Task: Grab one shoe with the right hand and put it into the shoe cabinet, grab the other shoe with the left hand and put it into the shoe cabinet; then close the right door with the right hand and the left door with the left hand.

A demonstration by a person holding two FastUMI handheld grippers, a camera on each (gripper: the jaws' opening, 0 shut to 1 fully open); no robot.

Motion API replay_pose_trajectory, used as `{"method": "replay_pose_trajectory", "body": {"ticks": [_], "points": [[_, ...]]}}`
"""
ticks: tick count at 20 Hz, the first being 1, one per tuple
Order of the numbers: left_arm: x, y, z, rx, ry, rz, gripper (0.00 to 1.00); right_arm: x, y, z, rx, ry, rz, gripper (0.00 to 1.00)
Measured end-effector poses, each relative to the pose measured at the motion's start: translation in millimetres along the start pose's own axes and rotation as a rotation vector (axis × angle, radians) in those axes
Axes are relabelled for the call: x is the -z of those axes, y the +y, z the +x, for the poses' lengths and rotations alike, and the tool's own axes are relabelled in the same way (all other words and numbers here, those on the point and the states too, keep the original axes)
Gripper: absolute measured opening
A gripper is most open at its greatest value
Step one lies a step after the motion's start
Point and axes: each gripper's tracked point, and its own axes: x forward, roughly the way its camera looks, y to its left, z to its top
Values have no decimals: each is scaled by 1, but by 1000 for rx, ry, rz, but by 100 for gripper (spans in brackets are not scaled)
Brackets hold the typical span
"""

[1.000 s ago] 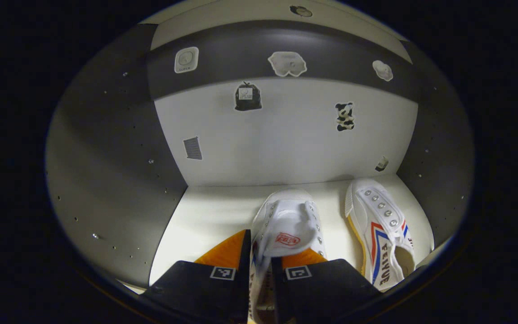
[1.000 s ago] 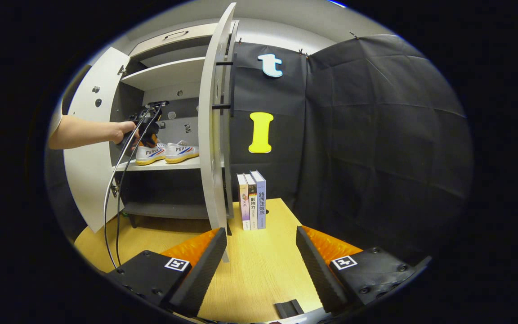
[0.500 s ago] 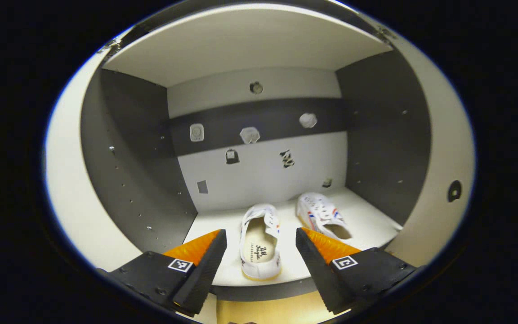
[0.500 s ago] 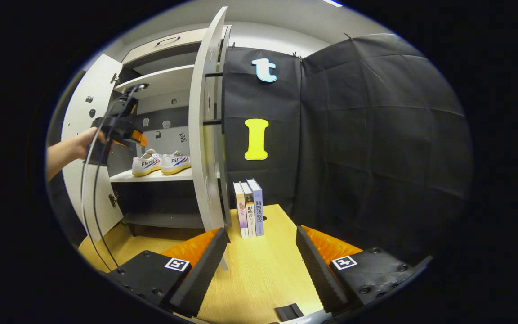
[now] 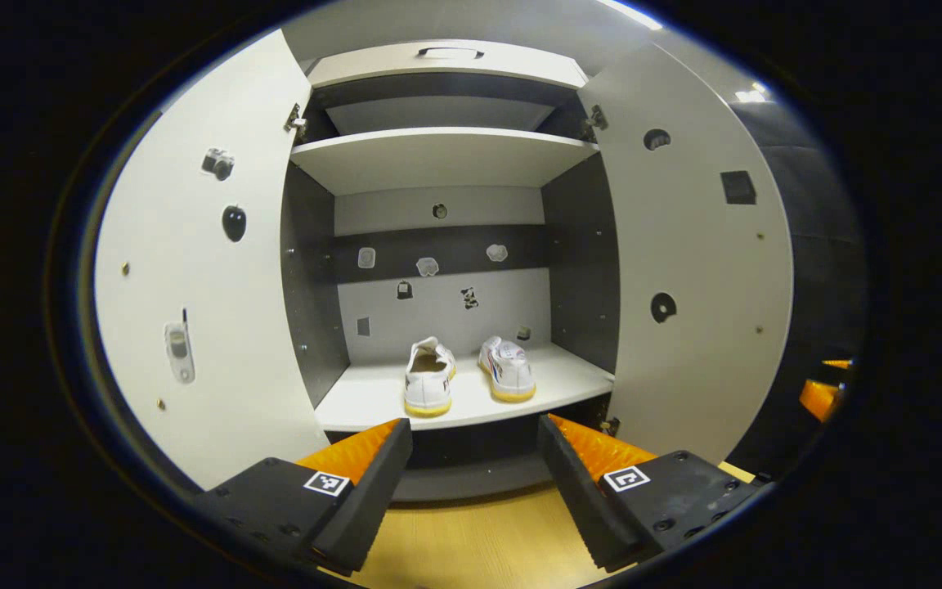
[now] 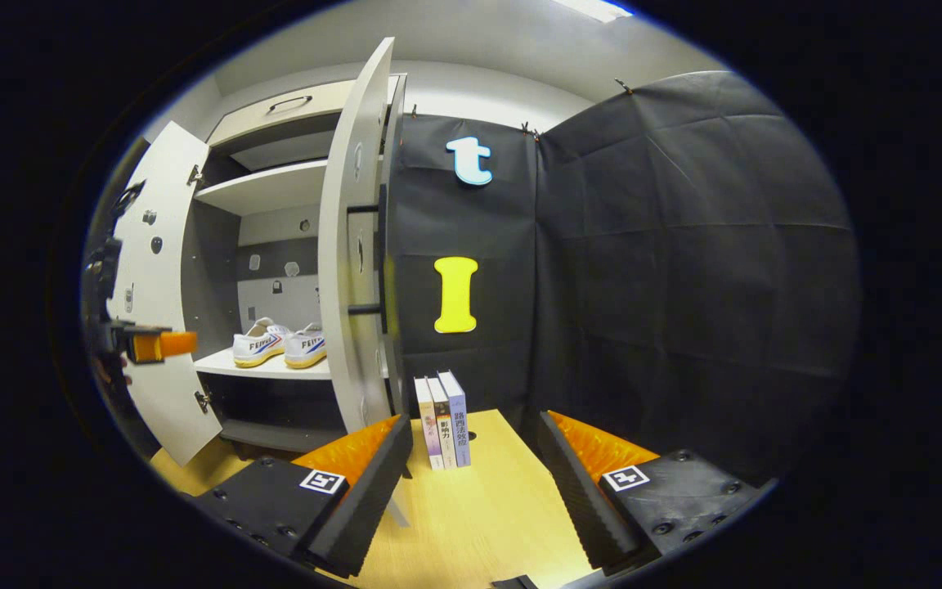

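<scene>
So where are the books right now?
In the right gripper view, the books stand upright on the wooden table, just right of the cabinet's open right door.

"FEIYUE" lettering on shoe (image 6: 261, 343) sides, book (image 6: 455, 418) spines unreadable

Two shoes (image 5: 428, 376) (image 5: 507, 369) sat side by side on the middle shelf (image 5: 373, 401) inside the shoe cabinet (image 5: 438, 159), between its left door (image 5: 193, 278) and right door (image 5: 692, 262), books (image 6: 441, 420) standing beside it on the table (image 6: 479, 507).

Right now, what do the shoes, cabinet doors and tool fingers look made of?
Shoes: probably white canvas, matte uppers over yellowish rubber-like soles. Cabinet doors: likely laminated board, smooth flat light-grey faces. Left tool fingers: apparently black ribbed rubber pads on orange plastic.
</scene>
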Motion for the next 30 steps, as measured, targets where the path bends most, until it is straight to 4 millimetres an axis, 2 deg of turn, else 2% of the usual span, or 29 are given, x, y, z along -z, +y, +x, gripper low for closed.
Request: {"method": "replay_pose_trajectory", "body": {"ticks": [1, 3, 8, 10, 12, 16, 17, 19, 20, 21, 22, 27, 30], "points": [[7, -4, -8, 22, -7, -23, 97, -12, -5, 5, 9, -14, 13, 98], [20, 2, -18, 32, -3, -59, 97, -34, -7, 13, -1, -25, 63, 98], [23, 27, -40, -15, -42, -119, 97, -76, -15, 52, -10, -43, 106, 97], [27, 33, -48, -26, -49, -117, 96, -87, -10, 72, -35, -36, 112, 100], [32, 37, -56, -28, -58, -98, 95, -96, -4, 93, -62, -23, 104, 98], [48, 52, -70, -63, -37, -102, 95, -107, 17, 116, -117, -10, 74, 98], [50, 54, -73, -67, -31, -124, 95, -107, 22, 118, -124, -7, 64, 100], [52, 59, -79, -65, -39, -155, 95, -108, 33, 119, -131, -26, 67, 98], [53, 63, -82, -70, -41, -161, 95, -107, 34, 119, -118, -40, 58, 100], [54, 69, -84, -77, -40, -164, 95, -104, 31, 119, -104, -45, 43, 96], [55, 73, -86, -77, -39, -166, 95, -100, 33, 117, -100, -33, 24, 96], [66, 89, -95, -39, -22, -160, 95, -94, 48, 106, -41, -26, 60, 97], [67, 104, -102, -29, -24, -151, 95, -92, 68, 98, -33, -27, 55, 96]]}}
